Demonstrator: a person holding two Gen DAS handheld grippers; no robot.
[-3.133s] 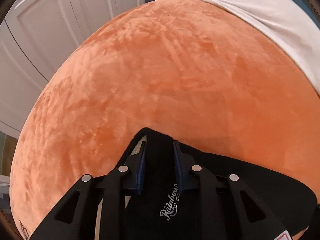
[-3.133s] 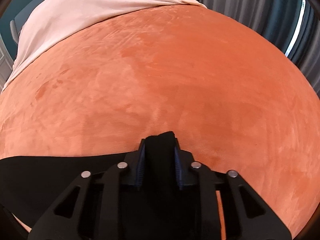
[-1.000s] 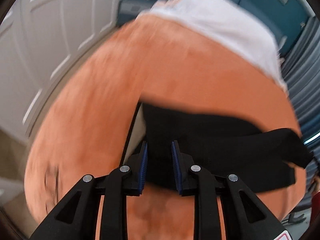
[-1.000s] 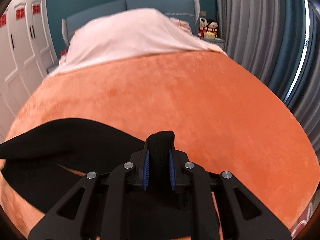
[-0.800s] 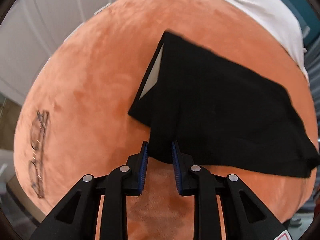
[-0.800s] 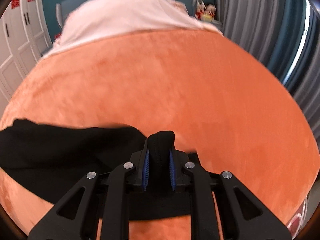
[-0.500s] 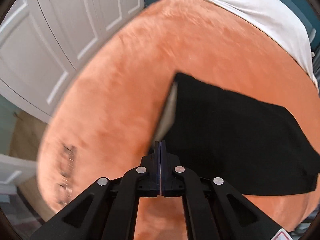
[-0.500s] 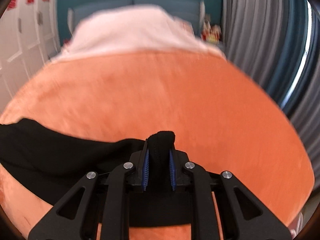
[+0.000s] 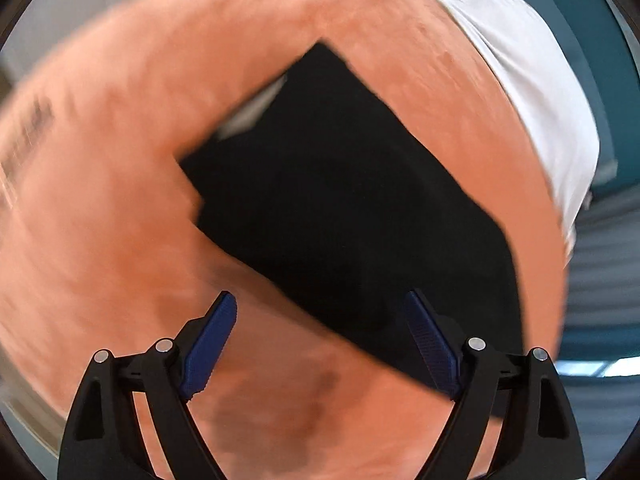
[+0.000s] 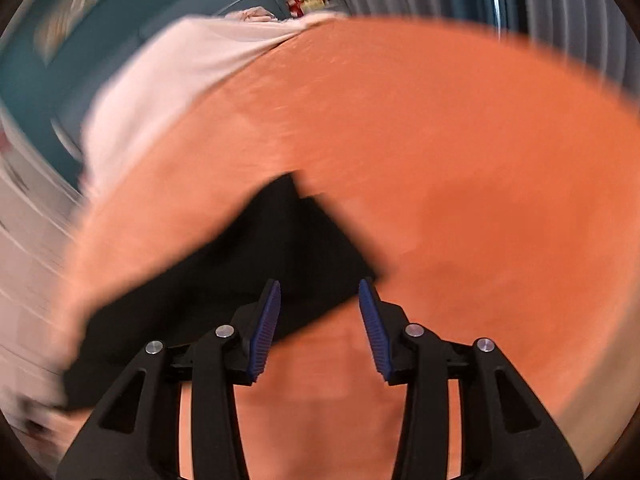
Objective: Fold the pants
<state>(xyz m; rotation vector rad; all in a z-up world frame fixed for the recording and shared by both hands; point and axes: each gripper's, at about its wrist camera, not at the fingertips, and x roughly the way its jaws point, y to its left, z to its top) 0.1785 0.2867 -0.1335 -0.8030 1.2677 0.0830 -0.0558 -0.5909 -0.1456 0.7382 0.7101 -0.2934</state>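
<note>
The black pants (image 9: 344, 208) lie folded flat on the orange blanket (image 9: 120, 240), with a pale inner lining showing at their far left edge. My left gripper (image 9: 320, 320) is open wide and empty, hovering just short of the pants' near edge. In the right wrist view the pants (image 10: 240, 264) stretch left from their right end. My right gripper (image 10: 320, 304) is open and empty, its fingers straddling the pants' near right corner. Both views are motion-blurred.
The orange blanket (image 10: 460, 200) covers the bed. A white sheet (image 9: 532, 80) lies at the head end; it also shows in the right wrist view (image 10: 168, 80). Grey curtains (image 10: 560, 12) hang at the right. A blurred dark object (image 9: 28, 128) lies on the blanket's left edge.
Both grippers have let go of the pants and opened. The pants now lie on the blanket, and both grippers have pulled back and swung.
</note>
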